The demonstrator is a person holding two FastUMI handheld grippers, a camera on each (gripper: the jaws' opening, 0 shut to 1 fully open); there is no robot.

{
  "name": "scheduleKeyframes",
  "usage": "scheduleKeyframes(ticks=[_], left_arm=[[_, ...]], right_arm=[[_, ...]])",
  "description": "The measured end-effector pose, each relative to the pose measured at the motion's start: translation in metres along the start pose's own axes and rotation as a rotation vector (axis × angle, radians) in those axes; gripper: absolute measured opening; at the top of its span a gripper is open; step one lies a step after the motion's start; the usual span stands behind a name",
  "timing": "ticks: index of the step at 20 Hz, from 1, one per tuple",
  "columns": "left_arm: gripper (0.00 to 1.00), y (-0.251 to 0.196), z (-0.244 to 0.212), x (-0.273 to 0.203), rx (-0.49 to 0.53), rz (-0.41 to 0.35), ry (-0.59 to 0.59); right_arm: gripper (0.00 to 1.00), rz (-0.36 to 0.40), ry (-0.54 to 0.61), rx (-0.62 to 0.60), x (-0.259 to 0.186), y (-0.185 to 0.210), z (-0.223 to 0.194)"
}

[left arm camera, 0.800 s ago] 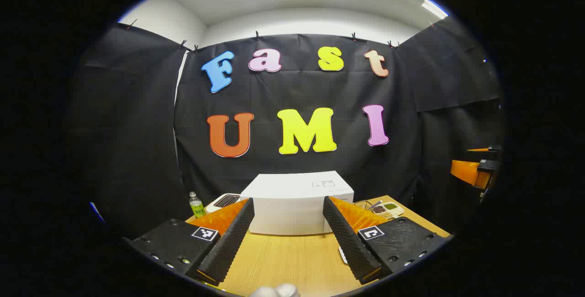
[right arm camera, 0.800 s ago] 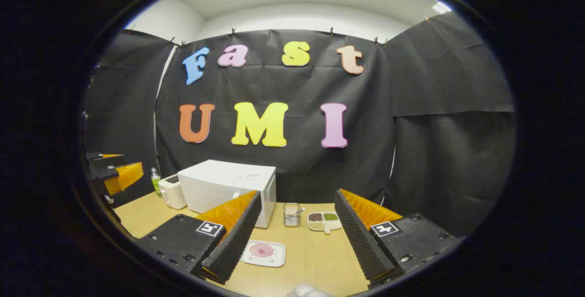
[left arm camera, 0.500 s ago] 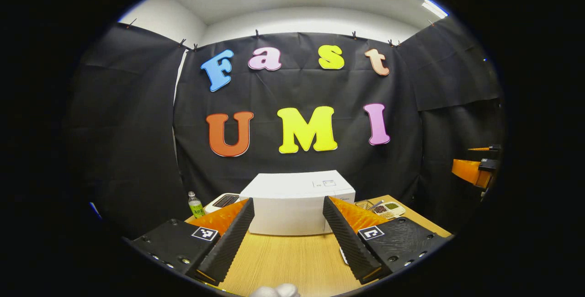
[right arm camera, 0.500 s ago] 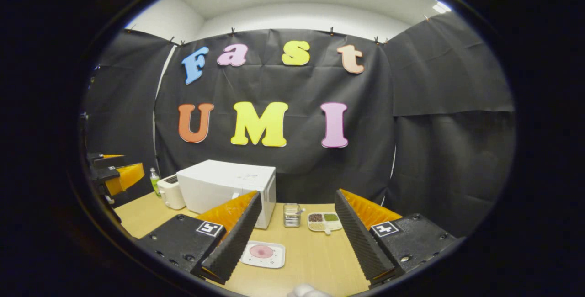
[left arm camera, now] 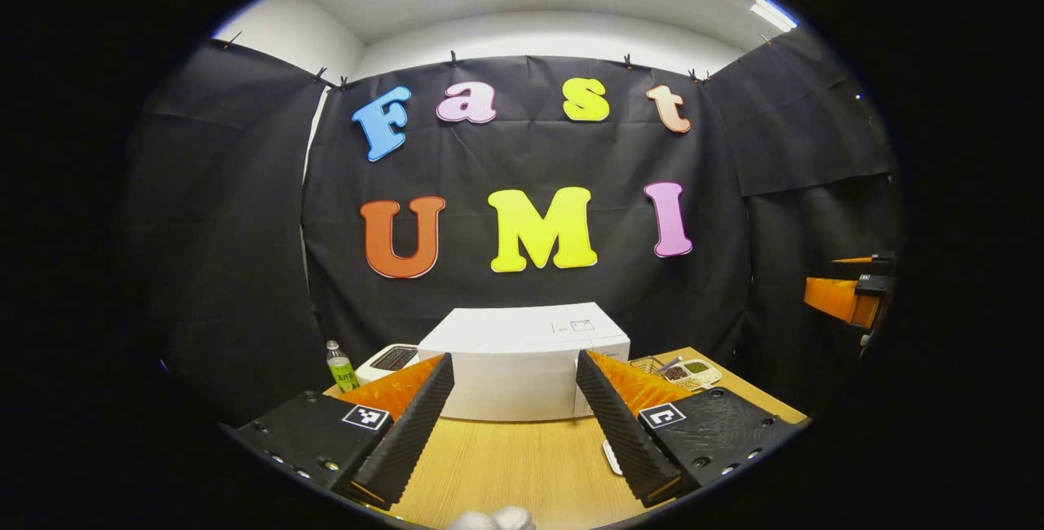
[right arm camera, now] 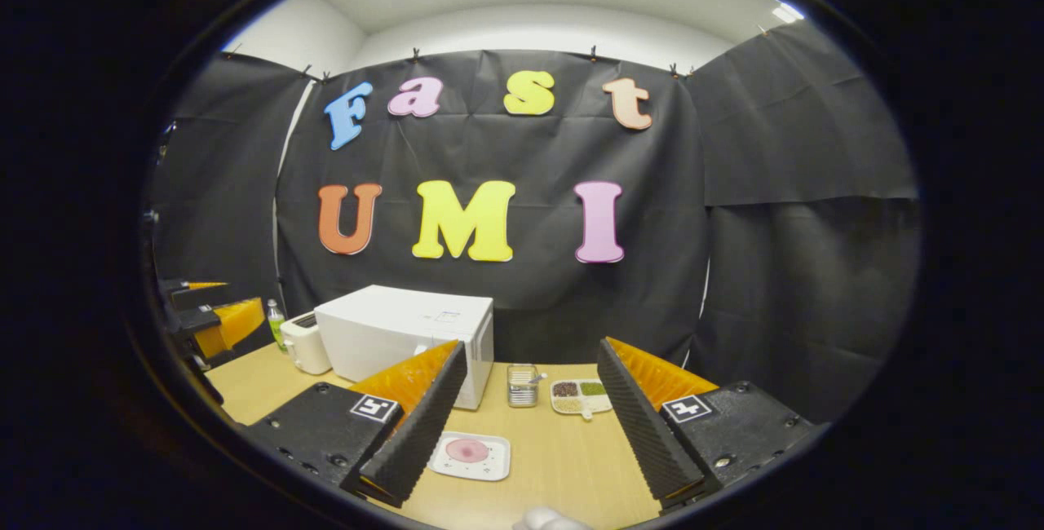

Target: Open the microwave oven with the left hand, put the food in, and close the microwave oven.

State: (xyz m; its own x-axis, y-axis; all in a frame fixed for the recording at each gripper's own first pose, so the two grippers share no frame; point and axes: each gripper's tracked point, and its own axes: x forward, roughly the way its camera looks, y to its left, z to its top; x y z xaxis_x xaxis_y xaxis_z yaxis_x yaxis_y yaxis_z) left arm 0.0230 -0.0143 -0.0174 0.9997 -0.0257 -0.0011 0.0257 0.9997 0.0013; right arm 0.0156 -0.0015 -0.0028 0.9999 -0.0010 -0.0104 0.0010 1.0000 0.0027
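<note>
No words or numbers can be read on the things. A small label is seen on top of the microwave oven [left arm camera: 522, 330], but its print is too small to be read. A label is wrapped around the green bottle [left arm camera: 339, 368], and it is too blurred to be read. Square black-and-white code marks are stuck on each gripper, and no letters can be made out on them.

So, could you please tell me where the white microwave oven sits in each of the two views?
Left gripper view: the microwave oven stands centred at the back of the table, framed between the fingers of the left gripper.
Right gripper view: it stands left of centre, partly behind one finger.
Shared landmark: the toaster on its left.
</note>
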Motion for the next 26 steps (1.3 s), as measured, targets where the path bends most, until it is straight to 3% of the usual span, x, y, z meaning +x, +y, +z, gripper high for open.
scheduleKeyframes(ticks=[3, 4, 7, 8, 9, 11, 14, 15, 17, 23, 25, 26], left_arm=[[0.95, -0.019, -0.016, 0.022, 0.006, -0.032, -0.010], [0.95, -0.029, -0.024, 0.033, 0.009, -0.047, -0.013], [0.95, -0.058, -0.055, 0.069, -0.004, -0.091, 0.014], [0.95, -0.068, -0.066, 0.081, -0.013, -0.109, 0.029], [0.95, -0.076, -0.076, 0.096, -0.016, -0.121, 0.034], [0.95, -0.090, -0.097, 0.125, -0.013, -0.138, 0.066], [0.96, -0.102, -0.123, 0.169, 0.000, -0.142, 0.084], [0.96, -0.105, -0.132, 0.183, -0.002, -0.140, 0.097], [0.95, -0.108, -0.151, 0.209, -0.009, -0.131, 0.128], [0.96, -0.113, -0.186, 0.251, -0.013, -0.109, 0.173], [0.88, -0.112, -0.190, 0.254, -0.018, -0.110, 0.177], [0.76, -0.115, -0.192, 0.255, -0.025, -0.122, 0.185]], right_arm=[[1.00, -0.019, 0.008, -0.013, -0.001, -0.010, 0.001], [0.96, -0.029, 0.012, -0.017, -0.002, -0.014, 0.002], [0.96, -0.058, 0.032, -0.019, -0.001, -0.027, 0.005], [1.00, -0.069, 0.041, -0.017, -0.001, -0.032, 0.005], [0.96, -0.083, 0.048, -0.019, -0.002, -0.037, 0.007], [1.00, -0.112, 0.056, -0.036, -0.002, -0.045, 0.009], [1.00, -0.143, 0.072, -0.071, -0.003, -0.054, 0.010], [0.96, -0.148, 0.078, -0.076, -0.003, -0.055, 0.012], [1.00, -0.166, 0.090, -0.083, -0.006, -0.061, 0.014], [0.96, -0.237, 0.118, -0.131, -0.016, -0.081, 0.004], [1.00, -0.247, 0.130, -0.141, -0.019, -0.083, 0.002], [1.00, -0.254, 0.132, -0.140, -0.021, -0.084, 0.002]])
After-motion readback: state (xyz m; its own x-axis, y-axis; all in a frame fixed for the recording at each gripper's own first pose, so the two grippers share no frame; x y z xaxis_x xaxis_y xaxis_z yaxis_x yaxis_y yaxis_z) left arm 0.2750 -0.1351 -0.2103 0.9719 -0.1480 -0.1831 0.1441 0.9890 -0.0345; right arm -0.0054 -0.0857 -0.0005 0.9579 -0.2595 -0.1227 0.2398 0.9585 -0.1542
